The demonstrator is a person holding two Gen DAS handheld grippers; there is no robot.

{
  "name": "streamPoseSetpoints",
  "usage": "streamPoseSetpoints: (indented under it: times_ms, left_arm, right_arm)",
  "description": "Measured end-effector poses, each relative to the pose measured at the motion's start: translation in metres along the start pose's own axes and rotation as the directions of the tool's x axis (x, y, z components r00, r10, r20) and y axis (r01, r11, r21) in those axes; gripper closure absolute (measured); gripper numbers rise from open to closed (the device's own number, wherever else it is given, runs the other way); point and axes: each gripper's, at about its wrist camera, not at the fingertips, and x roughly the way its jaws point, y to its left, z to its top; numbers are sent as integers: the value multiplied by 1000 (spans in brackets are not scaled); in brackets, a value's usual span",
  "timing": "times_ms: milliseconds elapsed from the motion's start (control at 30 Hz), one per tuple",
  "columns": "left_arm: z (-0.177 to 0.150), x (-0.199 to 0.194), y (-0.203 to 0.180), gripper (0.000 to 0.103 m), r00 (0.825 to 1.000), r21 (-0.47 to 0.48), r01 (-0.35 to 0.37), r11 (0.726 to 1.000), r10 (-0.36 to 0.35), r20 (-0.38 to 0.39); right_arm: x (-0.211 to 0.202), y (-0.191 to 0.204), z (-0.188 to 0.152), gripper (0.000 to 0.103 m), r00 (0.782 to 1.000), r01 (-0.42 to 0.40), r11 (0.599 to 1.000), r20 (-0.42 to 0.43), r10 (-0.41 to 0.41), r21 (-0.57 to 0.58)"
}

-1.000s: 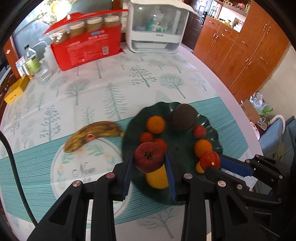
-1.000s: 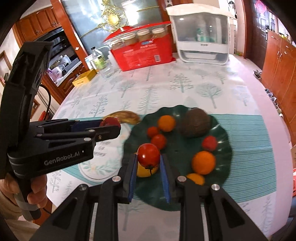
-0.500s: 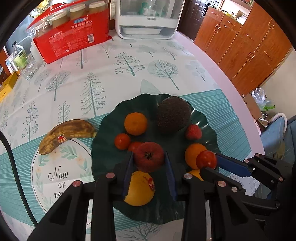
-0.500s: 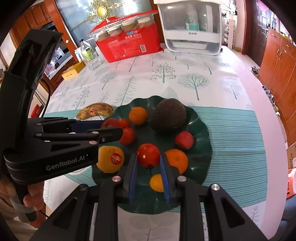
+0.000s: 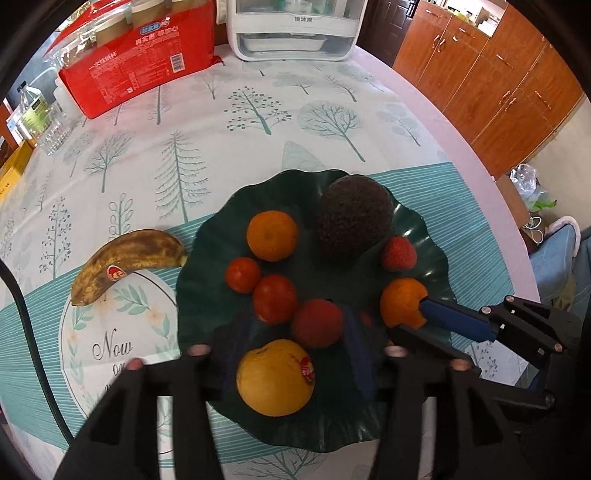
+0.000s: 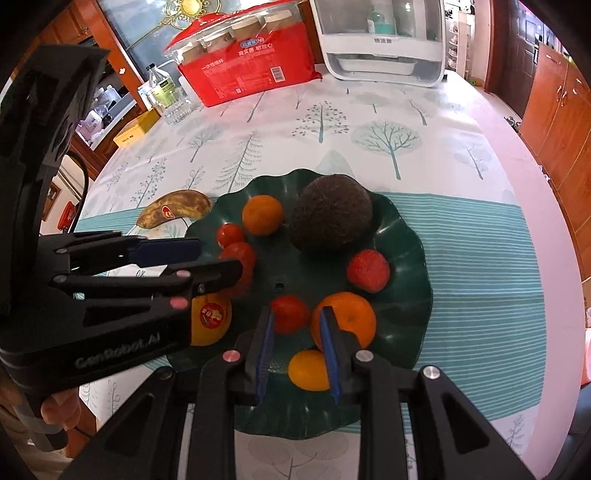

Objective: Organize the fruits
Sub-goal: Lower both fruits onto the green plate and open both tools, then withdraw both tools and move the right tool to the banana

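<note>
A dark green leaf-shaped plate (image 5: 207,236) (image 6: 413,236) holds an avocado (image 5: 354,218), oranges, tomatoes and a yellow fruit (image 5: 273,376). My left gripper (image 5: 297,347) hangs low over the plate's near side. Its jaws are opening, and the dark red fruit (image 5: 317,323) lies on the plate between them, free of the blurred pads. My right gripper (image 6: 297,314) is also opening. The small tomato (image 6: 290,314) rests on the plate at its fingertips, with a gap on the right side. A spotted banana (image 5: 129,258) lies on the cloth left of the plate.
A red pack of cups (image 5: 136,70) and a white appliance (image 5: 291,33) stand at the table's far end, with a bottle and a glass (image 5: 40,118) at the far left. Wooden cabinets (image 5: 498,81) lie beyond the table's right edge. A hand (image 6: 55,410) holds the left gripper.
Both grippers came down onto the plate with their fruit. Their jaws then parted, so the red fruit and the tomato now rest on the plate.
</note>
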Motion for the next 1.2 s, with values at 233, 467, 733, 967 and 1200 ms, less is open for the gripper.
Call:
streamPoseSetpoints:
  times_ms: [233,467,733,967,1200]
  left_arm:
    - [-3,-6,7,33,1000,-9,-10,1000,10,14]
    - [-9,-15,12,30,999,-13,-20,1000,21,27]
    - [-20,-29,25,29,999,-22,-29,999,30,41]
    - [-38,-42,43,27,997,-36,-47,998,49,52]
    - [-64,-48,79,26,996,-51,-88,995,89,25]
  right_arm:
    - [-2,2,1,69,1000,-4,1000,13,4,7]
    - [-5,10,1,69,1000,-4,1000,20,4,4]
    - [-6,20,-2,69,1000,-2,1000,19,2,20]
    - [-5,33,-8,69,1000,0,999,2,0,46]
    - [-2,55,-10,69,1000,-7,997,-7,8,73]
